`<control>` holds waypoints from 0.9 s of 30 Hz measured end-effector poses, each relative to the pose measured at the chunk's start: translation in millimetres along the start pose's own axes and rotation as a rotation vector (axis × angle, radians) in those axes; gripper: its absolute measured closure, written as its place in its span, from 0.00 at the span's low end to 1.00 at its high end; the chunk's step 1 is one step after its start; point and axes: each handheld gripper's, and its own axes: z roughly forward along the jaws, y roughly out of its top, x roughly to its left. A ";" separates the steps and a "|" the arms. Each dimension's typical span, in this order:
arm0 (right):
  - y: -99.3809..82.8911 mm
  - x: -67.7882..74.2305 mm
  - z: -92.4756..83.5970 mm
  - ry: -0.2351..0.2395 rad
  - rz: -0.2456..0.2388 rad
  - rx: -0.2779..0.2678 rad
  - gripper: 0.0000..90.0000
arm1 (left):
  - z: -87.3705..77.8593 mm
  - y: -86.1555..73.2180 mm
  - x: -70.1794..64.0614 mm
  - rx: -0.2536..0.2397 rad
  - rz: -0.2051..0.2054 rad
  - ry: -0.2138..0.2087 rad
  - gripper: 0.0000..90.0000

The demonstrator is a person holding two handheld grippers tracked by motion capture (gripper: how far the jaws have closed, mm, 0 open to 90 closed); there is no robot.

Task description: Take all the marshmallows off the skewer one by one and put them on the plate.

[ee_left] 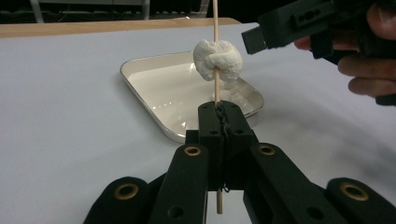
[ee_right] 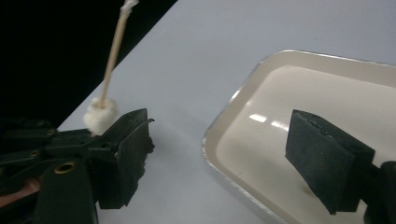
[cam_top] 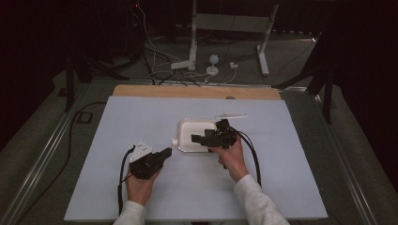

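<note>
My left gripper (ee_left: 218, 109) is shut on a thin wooden skewer (ee_left: 215, 28) that stands upright from its jaws. A white marshmallow (ee_left: 218, 59) is threaded on the skewer just above the jaw tips; in the high view it is the small white lump (cam_top: 174, 140) at the tray's left edge. A shallow white tray (cam_top: 187, 127) lies at mid-table. My right gripper (ee_right: 224, 158) hovers over the tray with its jaws wide open and nothing between the pads. Its view has the marshmallow (ee_right: 99, 116) and skewer (ee_right: 114, 51) at the left, beyond its left jaw.
A pale stick-like item (cam_top: 231, 116) lies on the white board just behind the tray. A wooden strip (cam_top: 197, 92) edges the board's far side. Cables and stand legs (cam_top: 192, 61) sit on the floor beyond.
</note>
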 end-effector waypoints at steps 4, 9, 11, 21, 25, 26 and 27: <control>-3.3 7.1 4.2 0.034 -0.006 0.003 0.27 | 0.4 0.6 -0.4 -0.006 -0.005 -0.003 1.00; -7.8 15.9 11.0 0.087 -0.019 0.015 0.39 | 1.5 1.3 -1.8 -0.008 -0.004 -0.009 1.00; -9.9 20.9 14.9 0.121 -0.025 0.022 0.48 | 2.1 1.5 -2.5 -0.008 -0.003 -0.011 1.00; -10.9 28.9 21.9 0.225 0.014 0.025 0.58 | 3.9 1.4 -2.8 -0.004 -0.008 -0.013 1.00; -11.5 30.8 25.7 0.248 0.026 0.040 0.66 | 5.5 1.6 -5.7 -0.010 0.009 -0.042 1.00; -11.5 31.0 26.4 0.256 0.032 0.041 0.69 | 6.0 1.8 -6.6 -0.008 0.016 -0.041 1.00; -11.5 31.0 26.5 0.263 0.038 0.038 0.75 | 6.5 1.6 -7.1 -0.007 0.016 -0.048 1.00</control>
